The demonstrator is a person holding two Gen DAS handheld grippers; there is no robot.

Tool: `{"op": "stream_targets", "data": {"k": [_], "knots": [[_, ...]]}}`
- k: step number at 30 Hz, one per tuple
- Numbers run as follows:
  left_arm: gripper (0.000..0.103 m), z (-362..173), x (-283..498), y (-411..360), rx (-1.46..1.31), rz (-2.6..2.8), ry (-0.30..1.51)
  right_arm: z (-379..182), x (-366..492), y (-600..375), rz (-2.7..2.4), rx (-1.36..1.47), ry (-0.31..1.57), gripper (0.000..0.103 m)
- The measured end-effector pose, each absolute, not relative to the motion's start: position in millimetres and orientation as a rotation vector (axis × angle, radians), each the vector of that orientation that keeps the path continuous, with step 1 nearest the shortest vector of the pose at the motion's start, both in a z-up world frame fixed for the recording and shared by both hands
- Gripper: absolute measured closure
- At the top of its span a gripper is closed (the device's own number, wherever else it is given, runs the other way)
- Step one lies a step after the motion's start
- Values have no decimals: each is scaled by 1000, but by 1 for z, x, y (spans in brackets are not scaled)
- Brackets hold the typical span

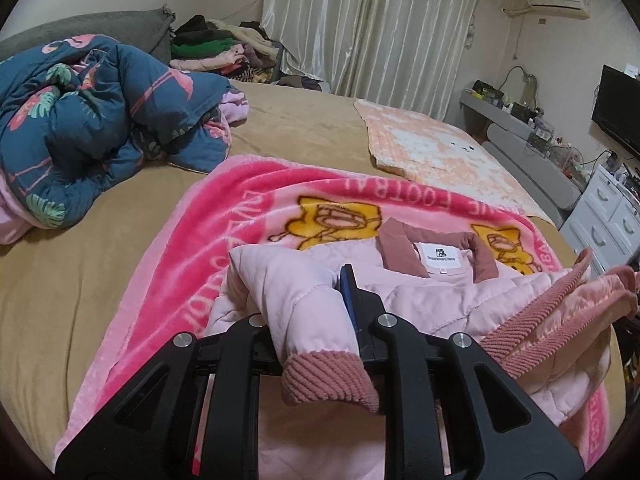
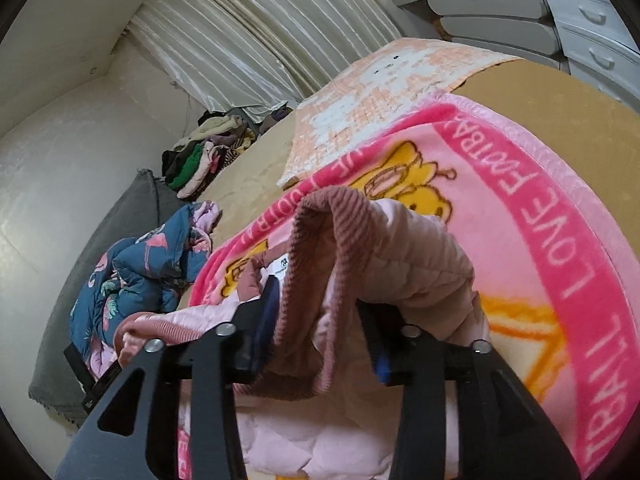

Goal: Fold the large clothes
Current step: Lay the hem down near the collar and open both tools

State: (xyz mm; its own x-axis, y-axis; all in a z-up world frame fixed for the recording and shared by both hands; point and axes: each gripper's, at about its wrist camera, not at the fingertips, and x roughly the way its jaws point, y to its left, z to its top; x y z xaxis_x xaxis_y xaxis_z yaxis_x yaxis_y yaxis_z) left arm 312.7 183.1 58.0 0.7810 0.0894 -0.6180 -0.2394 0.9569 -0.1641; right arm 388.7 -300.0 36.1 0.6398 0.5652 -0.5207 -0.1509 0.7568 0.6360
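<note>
A pale pink quilted jacket (image 1: 432,292) with dusty-rose corduroy collar and cuffs lies on a pink cartoon blanket (image 1: 224,216) on the bed. My left gripper (image 1: 312,304) is shut on the jacket's left sleeve (image 1: 304,320); its ribbed cuff (image 1: 328,380) hangs toward the camera. My right gripper (image 2: 320,316) is shut on the other sleeve (image 2: 404,256), held lifted above the blanket (image 2: 560,208), its corduroy cuff (image 2: 320,236) draped over the fingers. The jacket's collar and white label (image 2: 282,262) show behind.
A crumpled blue flamingo quilt (image 1: 88,120) lies at the left on the tan bed sheet (image 1: 60,280). A peach checked mat (image 1: 440,148) lies far right. A stack of clothes (image 1: 216,48) sits by the curtain. White drawers (image 1: 608,216) and a TV (image 1: 618,108) stand right.
</note>
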Motion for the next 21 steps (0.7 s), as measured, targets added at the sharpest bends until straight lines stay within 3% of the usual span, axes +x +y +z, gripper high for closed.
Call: {"op": "stream_targets", "data": {"k": [2, 6, 10, 17, 19, 21], "knots": [[91, 56, 315, 183, -238, 180, 654, 36, 389, -301, 449, 595, 764, 47], [91, 51, 320, 182, -236, 181, 660, 38, 385, -300, 449, 575, 732, 40], [91, 49, 323, 182, -236, 178, 664, 41, 370, -292, 423, 475, 682, 24], [89, 46, 326, 180, -231, 178, 665, 19, 347, -269, 359, 266, 683, 14], [86, 46, 326, 179, -239, 170, 665, 7, 342, -259, 335, 178, 705, 14], [76, 47, 325, 176, -240, 157, 663, -3, 336, -254, 335, 146, 714, 13]]}}
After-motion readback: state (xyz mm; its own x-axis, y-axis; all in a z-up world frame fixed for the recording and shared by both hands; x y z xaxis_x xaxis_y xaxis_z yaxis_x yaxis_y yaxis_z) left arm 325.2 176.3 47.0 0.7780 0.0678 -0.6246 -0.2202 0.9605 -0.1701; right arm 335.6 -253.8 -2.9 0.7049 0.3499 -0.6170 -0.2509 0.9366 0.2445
